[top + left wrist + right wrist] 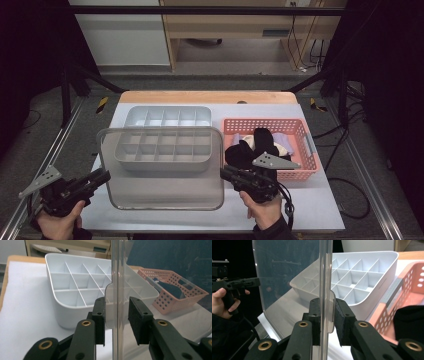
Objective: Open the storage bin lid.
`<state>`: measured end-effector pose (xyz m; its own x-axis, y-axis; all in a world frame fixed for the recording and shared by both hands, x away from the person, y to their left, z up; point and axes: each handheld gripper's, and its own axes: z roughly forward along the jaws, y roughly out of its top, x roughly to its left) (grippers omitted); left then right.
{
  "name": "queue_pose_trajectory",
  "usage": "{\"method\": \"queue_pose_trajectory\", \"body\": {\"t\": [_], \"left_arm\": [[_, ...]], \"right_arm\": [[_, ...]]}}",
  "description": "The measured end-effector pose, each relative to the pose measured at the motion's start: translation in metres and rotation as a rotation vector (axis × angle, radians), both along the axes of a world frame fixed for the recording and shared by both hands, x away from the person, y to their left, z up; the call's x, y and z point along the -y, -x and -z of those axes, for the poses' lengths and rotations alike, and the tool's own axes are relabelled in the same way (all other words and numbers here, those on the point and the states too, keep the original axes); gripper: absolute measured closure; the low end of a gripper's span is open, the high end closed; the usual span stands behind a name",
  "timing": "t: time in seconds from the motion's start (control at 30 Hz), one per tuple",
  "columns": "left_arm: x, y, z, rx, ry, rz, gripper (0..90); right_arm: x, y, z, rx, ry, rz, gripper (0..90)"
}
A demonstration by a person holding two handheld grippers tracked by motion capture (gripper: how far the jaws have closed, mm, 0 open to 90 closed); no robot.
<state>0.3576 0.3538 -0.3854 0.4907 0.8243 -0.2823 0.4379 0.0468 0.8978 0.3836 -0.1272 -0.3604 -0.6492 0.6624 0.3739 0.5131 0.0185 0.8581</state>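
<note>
Clear plastic lid (165,170), held above the tabletop before the grey divided tray (165,145): right gripper (327,315) clamps its tab, left gripper (116,315) straddles its edge, unclamped. Next: lowering it squarely onto the tray.

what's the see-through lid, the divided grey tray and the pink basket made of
Clear rectangular lid: probably hard, glossy plastic; the tray shows through it and its edge glints. Pale grey divided tray: looks like matte moulded plastic, with thin, even partition walls. Salmon-pink perforated basket: apparently moulded plastic, with regular round holes and a smooth rim. The exact plastic cannot be told.
</note>
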Motion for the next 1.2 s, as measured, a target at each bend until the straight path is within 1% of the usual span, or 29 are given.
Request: {"method": "queue_pose_trajectory", "body": {"t": [0.1, 0.2, 0.27, 0.37, 0.47, 0.63, 0.77, 0.83, 0.87, 1.0, 1.13, 1.2], "left_arm": [[-0.003, 0.005, 0.007, -0.013, 0.005, -0.003, 66.4], [-0.004, 0.010, 0.015, -0.039, -0.012, -0.004, 66.5], [-0.003, 0.014, 0.020, -0.052, -0.020, -0.004, 66.6], [-0.005, 0.017, 0.026, -0.074, -0.030, -0.011, 66.6], [-0.007, 0.020, 0.032, -0.090, -0.032, -0.021, 66.6], [-0.011, 0.027, 0.040, -0.122, -0.033, -0.024, 66.9], [-0.013, 0.032, 0.042, -0.131, -0.027, -0.017, 67.6], [-0.012, 0.033, 0.043, -0.137, -0.037, -0.013, 67.7], [-0.011, 0.033, 0.044, -0.139, -0.049, -0.013, 67.7], [-0.008, 0.031, 0.050, -0.168, -0.078, -0.017, 67.2], [-0.007, 0.030, 0.058, -0.193, -0.087, -0.021, 66.6], [-0.006, 0.029, 0.061, -0.208, -0.092, -0.021, 66.2]], "right_arm": [[-0.003, 0.005, 0.007, -0.017, 0.011, -0.018, 76.9], [-0.005, 0.009, 0.016, -0.041, 0.035, -0.030, 76.8], [-0.005, 0.009, 0.023, -0.064, 0.044, -0.031, 76.7], [-0.007, 0.009, 0.031, -0.096, 0.042, -0.038, 76.7], [-0.011, 0.008, 0.039, -0.122, 0.061, -0.048, 76.5], [-0.015, 0.009, 0.048, -0.152, 0.072, -0.057, 76.5], [-0.016, 0.011, 0.053, -0.171, 0.072, -0.070, 76.4], [-0.015, 0.012, 0.057, -0.182, 0.077, -0.070, 76.3], [-0.015, 0.013, 0.058, -0.185, 0.078, -0.073, 76.3], [-0.015, 0.013, 0.066, -0.200, 0.088, -0.065, 76.2], [-0.017, 0.012, 0.073, -0.210, 0.109, -0.060, 75.7], [-0.019, 0.011, 0.077, -0.223, 0.120, -0.056, 75.1]]}}
